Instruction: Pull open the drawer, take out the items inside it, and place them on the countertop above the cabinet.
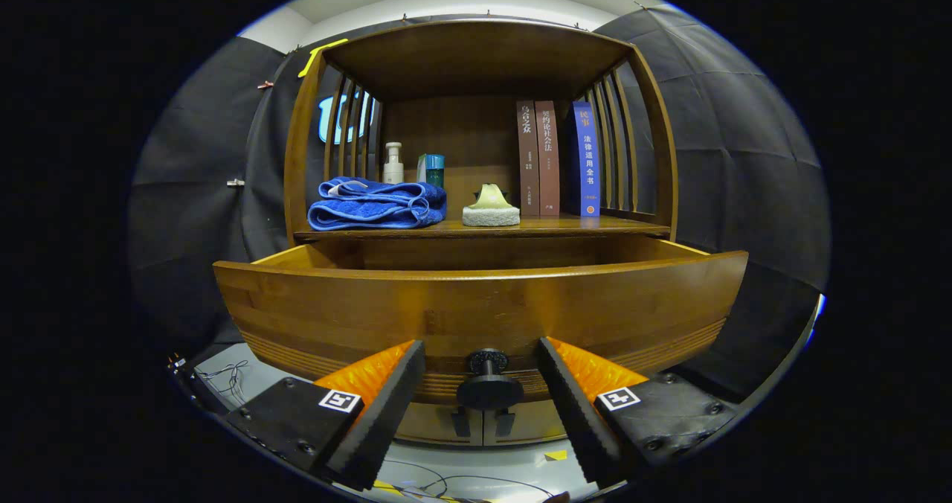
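Wooden drawer (476, 302) stood pulled out just ahead of the gripper (482, 384), whose fingers were spread to either side of the dark knob (489, 384) without touching it. Beyond, on the countertop (565, 226), lay a blue towel (375, 204), a sponge (491, 208) and upright books (554, 158).

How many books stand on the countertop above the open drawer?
3: two brown books side by side, then a blue book beside them, all upright near the slatted side. None seem hidden.
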Available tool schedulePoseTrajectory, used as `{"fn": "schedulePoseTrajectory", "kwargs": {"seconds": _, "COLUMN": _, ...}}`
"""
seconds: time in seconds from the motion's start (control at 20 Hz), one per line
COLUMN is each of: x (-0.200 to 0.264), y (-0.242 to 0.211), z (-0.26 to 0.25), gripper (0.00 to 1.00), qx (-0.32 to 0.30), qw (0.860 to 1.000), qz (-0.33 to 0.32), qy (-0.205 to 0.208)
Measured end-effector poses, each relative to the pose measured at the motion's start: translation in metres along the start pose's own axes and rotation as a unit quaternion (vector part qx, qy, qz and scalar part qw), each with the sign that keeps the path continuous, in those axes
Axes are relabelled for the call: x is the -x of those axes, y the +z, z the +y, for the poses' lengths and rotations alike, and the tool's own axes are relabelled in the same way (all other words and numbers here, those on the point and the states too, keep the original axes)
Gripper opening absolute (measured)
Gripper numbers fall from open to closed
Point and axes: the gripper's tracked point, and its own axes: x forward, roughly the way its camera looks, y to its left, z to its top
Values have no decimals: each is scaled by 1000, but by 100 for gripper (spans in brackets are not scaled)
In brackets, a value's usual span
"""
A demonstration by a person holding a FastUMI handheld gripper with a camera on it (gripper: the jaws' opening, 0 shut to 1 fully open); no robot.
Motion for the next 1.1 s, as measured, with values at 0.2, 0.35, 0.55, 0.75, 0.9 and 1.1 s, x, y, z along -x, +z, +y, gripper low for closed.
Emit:
{"fn": "schedulePoseTrajectory", "kwargs": {"seconds": 0.2, "x": -28, "y": 4, "z": 0, "gripper": 100, "qx": -2, "qw": 1000, "qz": -1, "qy": 0}}
{"fn": "schedulePoseTrajectory", "kwargs": {"seconds": 0.35, "x": -50, "y": 8, "z": 1, "gripper": 100, "qx": 0, "qw": 1000, "qz": -3, "qy": -1}}
{"fn": "schedulePoseTrajectory", "kwargs": {"seconds": 0.55, "x": -82, "y": 12, "z": 1, "gripper": 100, "qx": 3, "qw": 1000, "qz": 0, "qy": -1}}
{"fn": "schedulePoseTrajectory", "kwargs": {"seconds": 0.75, "x": -107, "y": 18, "z": 1, "gripper": 99, "qx": 8, "qw": 1000, "qz": 7, "qy": -2}}
{"fn": "schedulePoseTrajectory", "kwargs": {"seconds": 0.9, "x": -115, "y": 19, "z": 1, "gripper": 100, "qx": 19, "qw": 1000, "qz": 1, "qy": -8}}
{"fn": "schedulePoseTrajectory", "kwargs": {"seconds": 1.1, "x": -110, "y": 14, "z": 2, "gripper": 100, "qx": 15, "qw": 1000, "qz": 23, "qy": -1}}
